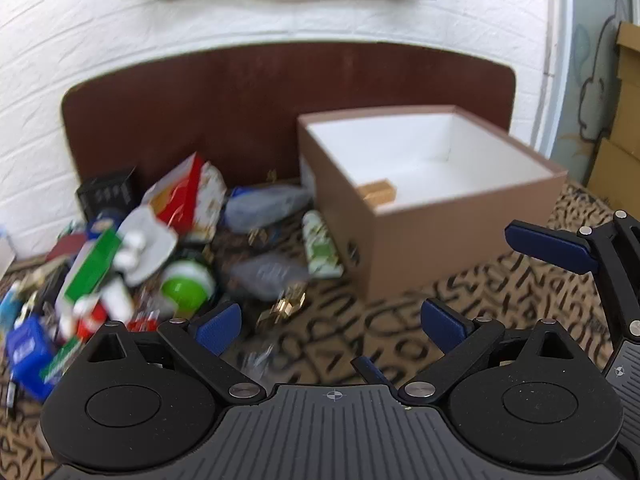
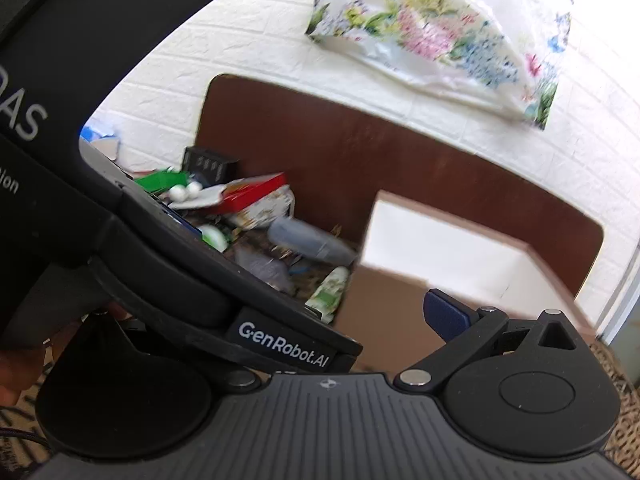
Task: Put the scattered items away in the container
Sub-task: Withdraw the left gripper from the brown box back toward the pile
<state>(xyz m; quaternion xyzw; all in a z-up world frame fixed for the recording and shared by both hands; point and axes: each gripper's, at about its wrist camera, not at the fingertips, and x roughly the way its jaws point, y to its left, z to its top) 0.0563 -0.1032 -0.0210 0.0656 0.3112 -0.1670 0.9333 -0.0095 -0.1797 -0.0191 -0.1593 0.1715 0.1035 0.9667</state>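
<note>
Your left gripper (image 1: 330, 326) stood with jaws spread wide and nothing between the two blue pads (image 1: 218, 328), over the patterned mat (image 1: 400, 336). One brown box (image 1: 420, 240) sat on the mat right of centre in the left wrist view, open-topped, white inside, with one small tan block (image 1: 378, 192) lying against its near-left wall — the only thing visible in it. The scattered pile (image 1: 140, 248) lay left of the box, reaching up to its left wall: one red-and-white packet (image 1: 180, 196), one green carton (image 1: 94, 266), one round green-and-white lid or tub (image 1: 186, 284), one blue box (image 1: 26, 350), one black box (image 1: 106, 194), two grey pouches (image 1: 264, 206), one green-printed white tube (image 1: 322, 246) leaning at the box's foot, and one gold clip-like piece (image 1: 284, 306) nearest your pads. Blur smeared the heap, so smaller pieces could not be counted. Your right gripper (image 2: 400, 316) showed only one blue pad (image 2: 446, 314); the left tool's black body (image 2: 168, 264) covered the other finger, so I cannot tell how its jaws stood. In the left wrist view it was cut off at the right edge. One floral bag (image 2: 440, 36) hung on the white brick wall (image 2: 248, 60) above a brown panel (image 1: 240, 100).
</note>
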